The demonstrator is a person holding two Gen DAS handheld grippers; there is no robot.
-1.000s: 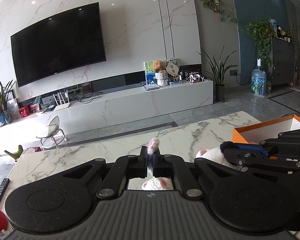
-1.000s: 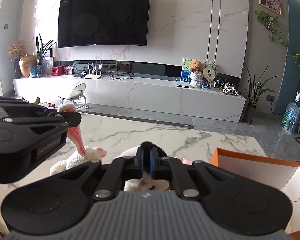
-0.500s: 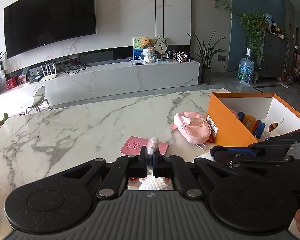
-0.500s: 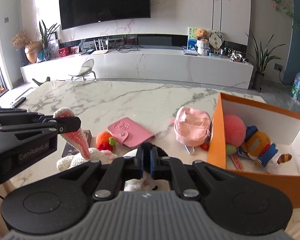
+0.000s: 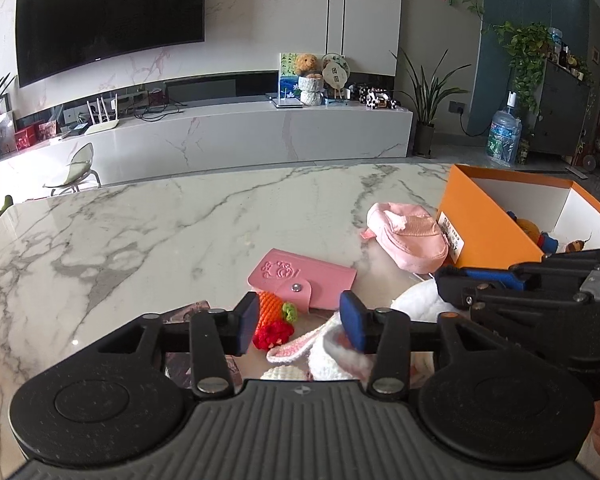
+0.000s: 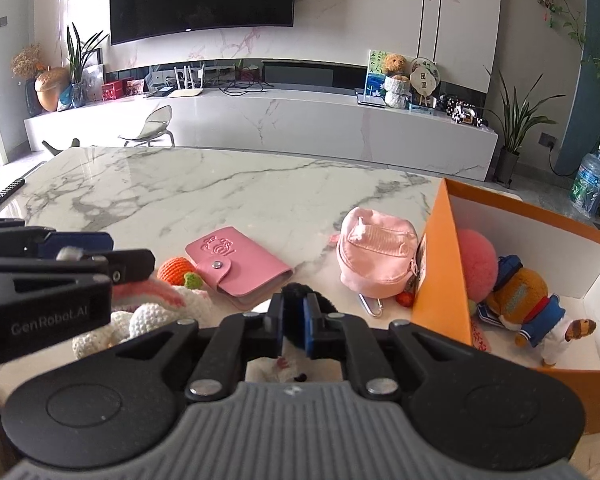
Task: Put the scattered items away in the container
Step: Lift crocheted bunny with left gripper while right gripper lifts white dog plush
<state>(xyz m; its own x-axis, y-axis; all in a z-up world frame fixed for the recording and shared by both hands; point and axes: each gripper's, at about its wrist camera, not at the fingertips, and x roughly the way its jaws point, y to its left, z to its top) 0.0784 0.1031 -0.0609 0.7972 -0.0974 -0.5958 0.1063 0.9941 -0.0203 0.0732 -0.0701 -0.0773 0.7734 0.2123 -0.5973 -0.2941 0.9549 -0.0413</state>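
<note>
Half a second ago the left gripper [image 5: 299,329] was clamped on the crocheted rabbit's ear; its fingers now stand apart, the crocheted rabbit [image 5: 320,354] lying loose on the marble table [image 5: 140,232] between them. The right gripper [image 6: 293,327] stays clenched on a white plush toy's black tuft [image 6: 296,296]. At two o'clock, the orange box [image 6: 440,276] holds a pink ball [image 6: 476,264] and a sailor-suited bear [image 6: 520,300]; a pink mini backpack [image 6: 374,256] leans just beside its wall
</note>
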